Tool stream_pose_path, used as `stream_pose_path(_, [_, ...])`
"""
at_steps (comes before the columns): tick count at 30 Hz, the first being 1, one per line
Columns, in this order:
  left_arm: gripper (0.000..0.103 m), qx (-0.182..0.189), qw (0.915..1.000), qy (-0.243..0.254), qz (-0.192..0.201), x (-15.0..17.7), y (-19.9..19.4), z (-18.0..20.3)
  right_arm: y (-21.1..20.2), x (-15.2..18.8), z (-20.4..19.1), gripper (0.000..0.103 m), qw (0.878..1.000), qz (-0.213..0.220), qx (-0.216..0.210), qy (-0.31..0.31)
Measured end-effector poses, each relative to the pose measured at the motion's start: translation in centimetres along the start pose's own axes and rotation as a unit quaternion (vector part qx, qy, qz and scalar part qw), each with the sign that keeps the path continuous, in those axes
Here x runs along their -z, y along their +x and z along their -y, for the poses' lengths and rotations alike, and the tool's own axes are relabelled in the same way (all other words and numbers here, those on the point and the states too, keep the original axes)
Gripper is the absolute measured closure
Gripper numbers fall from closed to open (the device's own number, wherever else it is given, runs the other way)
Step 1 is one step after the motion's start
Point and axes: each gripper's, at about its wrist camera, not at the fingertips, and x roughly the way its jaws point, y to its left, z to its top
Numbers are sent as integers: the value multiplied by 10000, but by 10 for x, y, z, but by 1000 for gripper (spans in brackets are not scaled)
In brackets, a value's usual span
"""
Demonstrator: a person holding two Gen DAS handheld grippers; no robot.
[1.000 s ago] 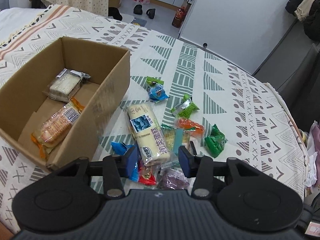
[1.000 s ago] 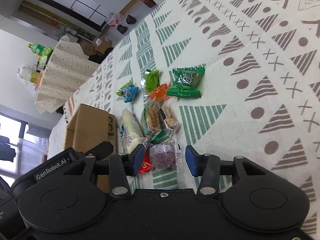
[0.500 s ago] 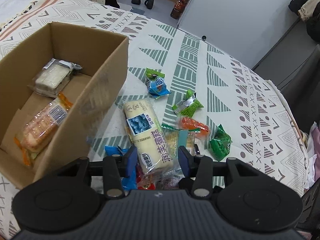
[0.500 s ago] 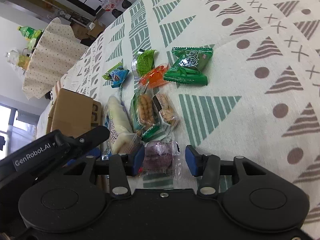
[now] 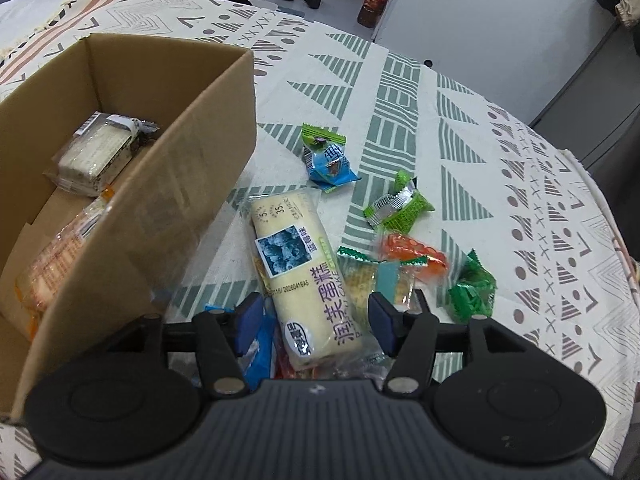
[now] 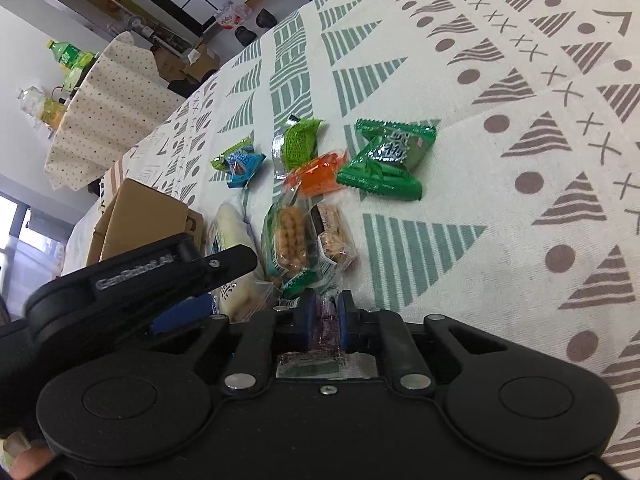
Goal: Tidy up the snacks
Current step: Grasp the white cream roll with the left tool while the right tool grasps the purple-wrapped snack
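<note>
A long cream cake roll packet (image 5: 298, 276) lies on the patterned cloth, its near end between the open fingers of my left gripper (image 5: 314, 320). To its left stands a cardboard box (image 5: 192, 184) holding a white wafer packet (image 5: 98, 152) and an orange biscuit packet (image 5: 52, 264). My right gripper (image 6: 324, 318) is shut on a clear packet with a purple snack (image 6: 326, 316). Loose snacks lie ahead: a blue-green packet (image 5: 328, 160), a light green one (image 5: 400, 206), an orange one (image 5: 412, 254), a dark green one (image 6: 384, 160), and biscuit packets (image 6: 308, 240).
My left gripper's black body (image 6: 136, 280) crosses the left of the right wrist view, in front of the cardboard box (image 6: 140, 216). A spotted cloth-covered table (image 6: 108, 104) with bottles stands beyond the bed. White cabinet doors (image 5: 492, 16) rise at the far side.
My right gripper has closed on the purple snack packet, which lay between open fingers before. My left gripper has moved forward and lower, so the cake roll now reaches in between its fingers.
</note>
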Motion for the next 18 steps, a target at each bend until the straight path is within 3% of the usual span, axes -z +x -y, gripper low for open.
stream_pose_path(8, [48, -87, 9999, -59, -5, -1, 15, -1, -16, -8, 11, 94, 9985, 417, 334, 156])
stream_pose_path(11, [61, -100, 9999, -42, 38, -1, 14, -1, -18, -10, 16, 92, 9973, 464, 531, 226])
stream_pose_path(14, [68, -114, 9999, 1, 50, -2, 10, 0, -19, -12, 18, 80, 9971, 440, 535, 298])
stream_pose_path(16, [69, -92, 9999, 61, 92, -1, 6, 1, -19, -12, 12, 62, 9972, 457, 581, 125])
stream_pose_path(18, [69, -65, 9998, 101, 143, -1, 1, 2, -17, -11, 7, 52, 9975, 447, 545, 13])
